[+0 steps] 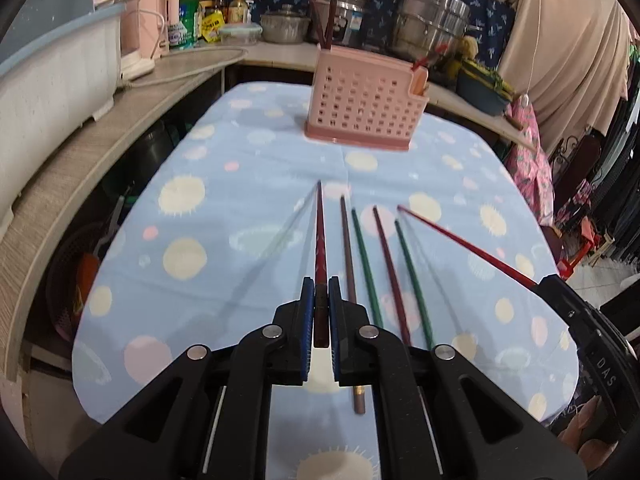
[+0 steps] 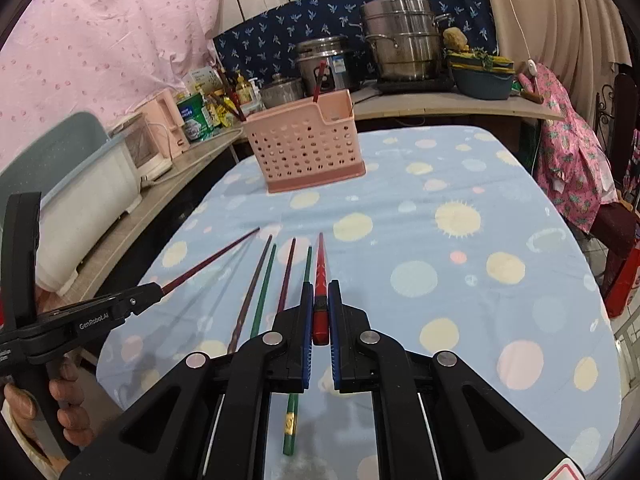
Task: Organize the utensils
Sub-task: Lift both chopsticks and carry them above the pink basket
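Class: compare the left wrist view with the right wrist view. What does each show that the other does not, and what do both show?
Only the left wrist view: the red plastic stool at far right, and the baskets under the counter.

Only the right wrist view: the person's hand on the left gripper's handle.

Both: the pink utensil holder on the dotted cloth, four chopsticks lying flat, the left gripper and right gripper, each shut on a red chopstick.

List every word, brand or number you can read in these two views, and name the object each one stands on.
"DAS" – on the right gripper body, seen from the left wrist view.
"GenRobot.AI" – on the left gripper arm, seen from the right wrist view.
Labels on the bottles and packets on the counter: too small and blurred to read.
Sticker on the steel pot: unreadable.
Gold band on the green chopstick: marks unreadable.
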Available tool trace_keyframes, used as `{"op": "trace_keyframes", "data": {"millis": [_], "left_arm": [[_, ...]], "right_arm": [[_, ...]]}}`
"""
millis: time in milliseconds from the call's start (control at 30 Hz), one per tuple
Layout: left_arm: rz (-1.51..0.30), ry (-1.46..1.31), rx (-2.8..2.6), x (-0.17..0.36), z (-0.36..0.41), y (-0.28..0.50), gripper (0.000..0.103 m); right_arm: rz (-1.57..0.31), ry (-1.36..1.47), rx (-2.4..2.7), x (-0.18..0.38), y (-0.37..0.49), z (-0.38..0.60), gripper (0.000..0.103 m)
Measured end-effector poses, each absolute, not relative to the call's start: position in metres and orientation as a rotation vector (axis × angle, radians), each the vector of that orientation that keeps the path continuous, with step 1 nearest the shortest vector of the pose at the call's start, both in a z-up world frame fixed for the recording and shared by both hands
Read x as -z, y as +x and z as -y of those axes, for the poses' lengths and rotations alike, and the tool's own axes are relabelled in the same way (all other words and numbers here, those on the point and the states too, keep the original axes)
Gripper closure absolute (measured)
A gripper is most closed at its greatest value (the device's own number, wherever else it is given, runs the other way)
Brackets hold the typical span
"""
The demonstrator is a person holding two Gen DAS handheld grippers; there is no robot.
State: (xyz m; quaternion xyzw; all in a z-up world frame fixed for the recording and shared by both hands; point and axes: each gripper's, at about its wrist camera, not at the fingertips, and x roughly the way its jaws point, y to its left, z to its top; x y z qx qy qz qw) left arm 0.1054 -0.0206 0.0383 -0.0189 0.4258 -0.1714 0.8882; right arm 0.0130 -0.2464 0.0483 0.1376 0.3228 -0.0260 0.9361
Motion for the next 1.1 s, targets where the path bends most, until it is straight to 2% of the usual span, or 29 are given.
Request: {"op": "trace_keyframes", "data": {"millis": [367,767,1100], "left_arm": [[-0.732,-0.072,0.351,-0.103,0.030,0.144,0.096],[-0.648,-0.110,0.347,-0.156,0.043,0.201,0.096],[-0.502,-0.134,0.359,-0.235,0.059,0.243,0.096]], "right_arm": [[-0.509,0.286,0.068,-0.103,0.053,0.269,0.096],[-0.410,0.287,0.043,-0.156,0.104,0.279,0.096],[-0.288,0.273,0.017,-0.220,0.163,0.283,0.096]]}}
